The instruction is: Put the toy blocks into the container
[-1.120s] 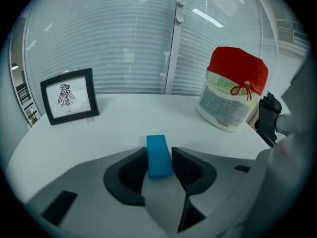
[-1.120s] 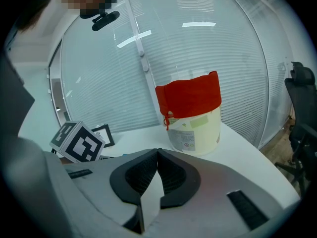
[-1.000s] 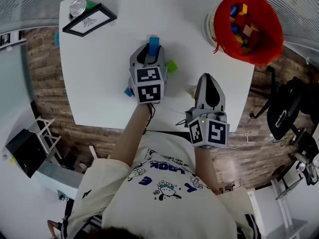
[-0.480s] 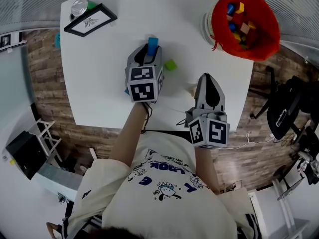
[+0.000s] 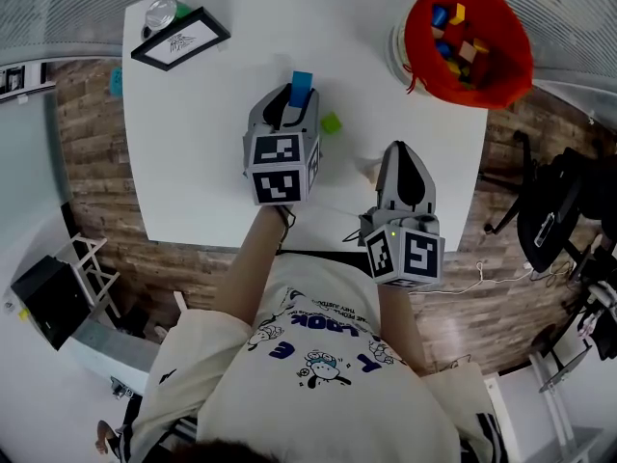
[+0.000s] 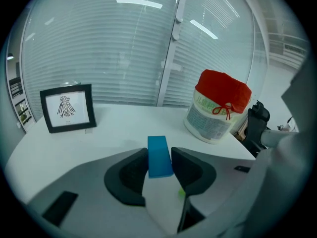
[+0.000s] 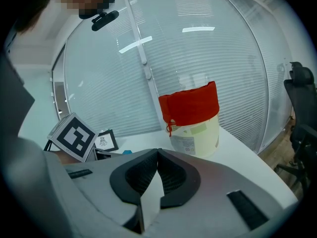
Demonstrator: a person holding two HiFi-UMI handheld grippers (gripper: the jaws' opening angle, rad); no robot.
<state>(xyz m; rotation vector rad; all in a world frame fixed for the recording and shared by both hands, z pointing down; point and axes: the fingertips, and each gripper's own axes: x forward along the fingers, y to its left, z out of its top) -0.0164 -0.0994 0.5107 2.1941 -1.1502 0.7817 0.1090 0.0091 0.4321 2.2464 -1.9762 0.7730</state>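
Grasping blue block upright in left tongs, over the bench. Holding right tongs clenched on nothing. Seeing green block lying just beside left tongs, plainly in head view only. Looking into red-lined container at far corner: loose blocks inside showing from head view alone, gripper views giving just its outside.

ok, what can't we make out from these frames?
Container contents: both gripper views, the red liner hides them; head view, blocks too small to count.
Label print: left gripper view, too small and blurred.
Green block: left gripper view, only a sliver shows past a jaw.
Blue block: head view, left gripper covers its lower part.
Right gripper jaws: head view, its own body hides them.
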